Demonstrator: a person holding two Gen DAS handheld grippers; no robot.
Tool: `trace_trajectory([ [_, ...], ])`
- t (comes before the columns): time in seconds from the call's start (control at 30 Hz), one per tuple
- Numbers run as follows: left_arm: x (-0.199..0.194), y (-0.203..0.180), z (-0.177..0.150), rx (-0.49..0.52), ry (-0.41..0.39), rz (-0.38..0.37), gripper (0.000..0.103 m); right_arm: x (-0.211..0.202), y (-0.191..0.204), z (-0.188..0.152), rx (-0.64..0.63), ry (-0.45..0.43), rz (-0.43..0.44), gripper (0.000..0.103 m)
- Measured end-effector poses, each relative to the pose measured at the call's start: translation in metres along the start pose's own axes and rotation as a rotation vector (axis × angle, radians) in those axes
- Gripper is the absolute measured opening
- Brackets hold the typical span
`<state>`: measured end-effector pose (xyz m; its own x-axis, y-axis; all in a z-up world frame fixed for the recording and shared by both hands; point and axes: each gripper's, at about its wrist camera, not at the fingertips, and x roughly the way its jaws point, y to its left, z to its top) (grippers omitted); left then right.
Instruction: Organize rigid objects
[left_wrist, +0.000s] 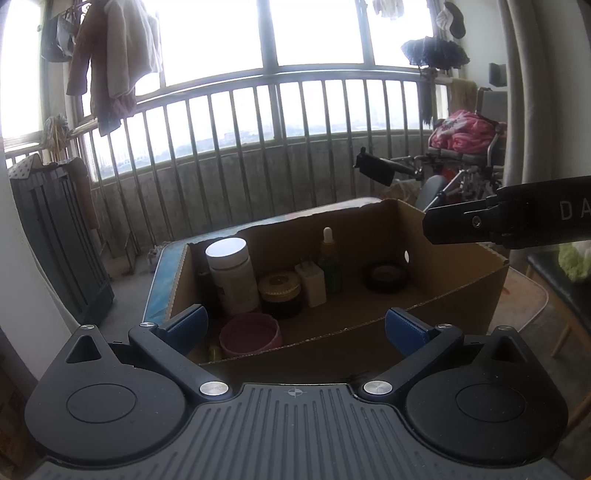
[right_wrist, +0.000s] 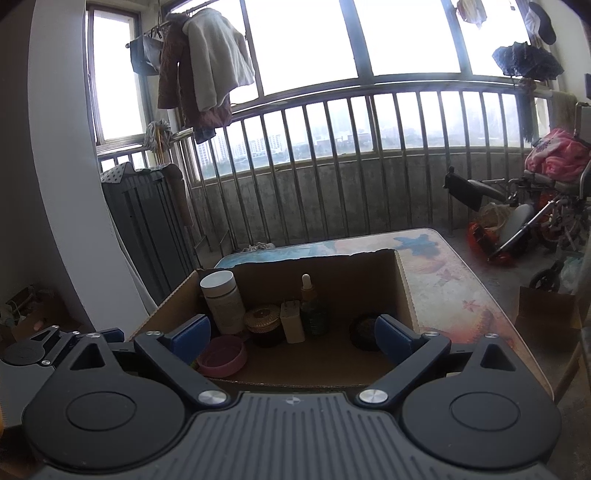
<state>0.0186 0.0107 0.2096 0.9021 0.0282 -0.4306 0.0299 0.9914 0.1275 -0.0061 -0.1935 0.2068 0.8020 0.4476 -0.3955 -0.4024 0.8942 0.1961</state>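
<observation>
An open cardboard box (left_wrist: 454, 295) (right_wrist: 402, 284) sits on a patterned table (right_wrist: 454, 284). Inside stand a white-capped jar (left_wrist: 231, 273) (right_wrist: 221, 299), a gold-lidded dark jar (left_wrist: 279, 291) (right_wrist: 263, 323), a white charger plug (left_wrist: 311, 282) (right_wrist: 291, 325), a green dropper bottle (left_wrist: 330, 264) (right_wrist: 311, 308), a pink bowl (left_wrist: 250, 334) (right_wrist: 221, 356) and a black round tin (left_wrist: 385, 277) (right_wrist: 364, 330). My left gripper (left_wrist: 295, 328) hangs open over the box's near wall, nothing between its blue pads. My right gripper (right_wrist: 291, 341) is open and empty too; it also shows as a black arm (left_wrist: 509, 219) above the box's right side.
A metal railing (right_wrist: 332, 166) and windows close off the balcony behind the table. A dark cabinet (right_wrist: 147, 229) stands at the left, a wheelchair (right_wrist: 535, 218) with pink cloth at the right. Clothes (right_wrist: 210, 62) hang overhead. A chair (left_wrist: 557, 295) stands right of the table.
</observation>
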Motion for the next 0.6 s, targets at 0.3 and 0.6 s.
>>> trace_trajectory([
  [0.3,0.0,0.0003,-0.0009,0.002,0.002,-0.002,0.103,0.0006,0.0013,-0.0013,-0.003,0.004,0.003,0.101],
  [0.6,-0.0005,0.0023,-0.0007,-0.006,0.002,0.004,0.103,0.0014,0.0006,-0.0013,-0.004,0.01,0.006,0.103],
])
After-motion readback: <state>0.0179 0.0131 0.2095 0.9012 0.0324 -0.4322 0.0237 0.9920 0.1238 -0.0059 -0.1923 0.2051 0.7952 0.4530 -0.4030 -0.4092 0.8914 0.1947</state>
